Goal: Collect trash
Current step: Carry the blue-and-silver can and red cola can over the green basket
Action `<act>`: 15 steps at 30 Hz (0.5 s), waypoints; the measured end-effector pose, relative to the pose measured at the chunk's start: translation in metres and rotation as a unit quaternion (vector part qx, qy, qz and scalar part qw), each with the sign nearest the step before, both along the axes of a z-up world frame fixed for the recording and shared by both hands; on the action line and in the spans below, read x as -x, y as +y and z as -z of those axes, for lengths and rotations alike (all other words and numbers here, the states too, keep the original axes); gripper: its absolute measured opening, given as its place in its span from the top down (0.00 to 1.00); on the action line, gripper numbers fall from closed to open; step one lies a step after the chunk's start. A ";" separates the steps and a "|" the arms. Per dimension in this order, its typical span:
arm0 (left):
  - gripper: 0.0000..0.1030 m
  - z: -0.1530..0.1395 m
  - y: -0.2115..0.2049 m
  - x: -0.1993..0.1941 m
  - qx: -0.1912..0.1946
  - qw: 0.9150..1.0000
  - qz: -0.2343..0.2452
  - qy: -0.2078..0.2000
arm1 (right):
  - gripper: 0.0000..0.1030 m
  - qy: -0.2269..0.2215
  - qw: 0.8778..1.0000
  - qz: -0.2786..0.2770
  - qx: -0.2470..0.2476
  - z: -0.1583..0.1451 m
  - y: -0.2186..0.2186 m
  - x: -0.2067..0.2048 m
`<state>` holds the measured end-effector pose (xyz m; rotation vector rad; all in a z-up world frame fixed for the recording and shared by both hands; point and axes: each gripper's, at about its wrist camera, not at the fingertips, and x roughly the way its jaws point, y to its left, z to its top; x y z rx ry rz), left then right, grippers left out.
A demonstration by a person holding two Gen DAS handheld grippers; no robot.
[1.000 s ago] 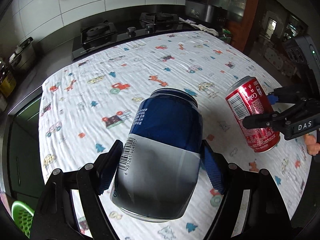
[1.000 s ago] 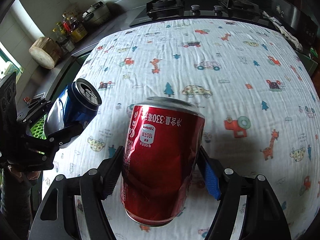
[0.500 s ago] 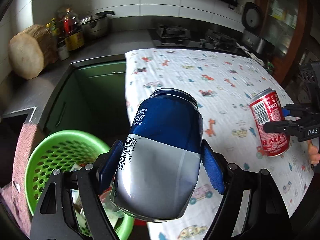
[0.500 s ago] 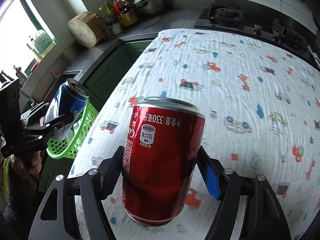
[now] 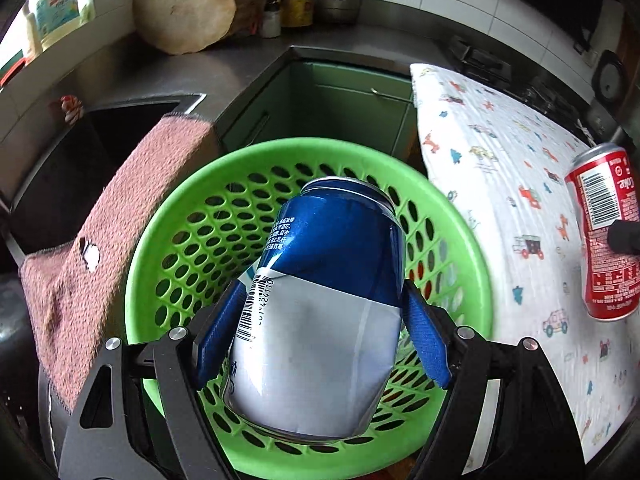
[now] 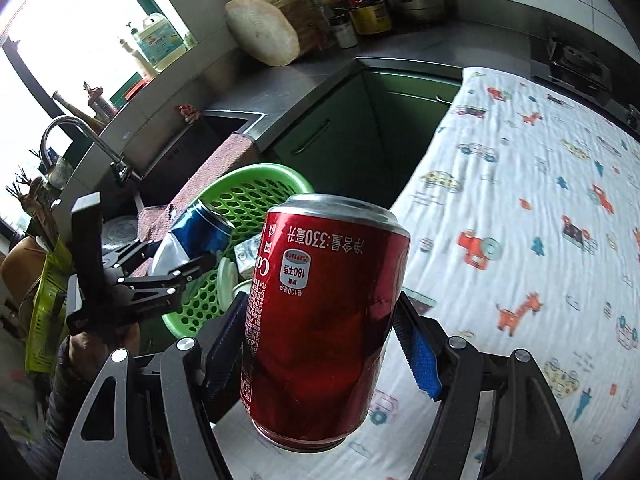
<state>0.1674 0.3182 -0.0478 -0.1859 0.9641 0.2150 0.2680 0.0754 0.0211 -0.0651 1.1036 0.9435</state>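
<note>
Kitchen scene, with a dark countertop running along a tiled wall and a desk [image 6: 520, 216] covered by a white cloth printed with cartoon cars and animals.

Using the green basket [image 5: 168, 216] as the landmark: a blue and silver can [image 5: 320, 300] is hanging directly above its open mouth, tilted, with its top leaning away from the camera. The left gripper [image 5: 320, 324] is holding it, its blue-padded jaws clenched on the can's lower, silver half, one pad on each side.

To the right of the basket, above the edge of the cloth-covered desk, a red can [image 6: 324, 312] is being carried by the right gripper [image 6: 320, 344], its jaws likewise clamped across the can's middle. From this side the basket is showing some white packaging already inside.

To the left of the basket, a pinkish-brown towel [image 5: 100, 240] is draping over the corner of a sink. Beyond the basket, green cabinet doors are standing under the countertop, with a round wooden chopping block [image 5: 184, 4], bottles and a pot at the back.

Both cans look like thin, light metal with slick, rounded sides that would probably dent under hard squeezing. Gripping across the middle of the body, as here, seems the safest hold.
</note>
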 end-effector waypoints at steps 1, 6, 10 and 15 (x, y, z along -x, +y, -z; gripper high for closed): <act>0.25 0.004 0.004 0.002 0.005 1.000 -0.006 0.005 | 0.33 -0.001 1.000 -0.005 0.000 0.000 0.008 0.002; 0.24 0.018 0.020 0.011 0.021 0.999 -0.023 0.013 | 0.33 0.007 1.000 -0.024 -0.002 0.007 0.042 0.004; 0.24 0.025 0.028 0.015 0.031 0.999 -0.028 0.018 | 0.33 0.012 0.999 -0.033 0.001 0.014 0.061 0.003; 0.19 0.025 0.032 0.020 0.035 0.999 -0.034 0.010 | 0.33 0.015 0.999 -0.042 0.006 0.021 0.079 0.002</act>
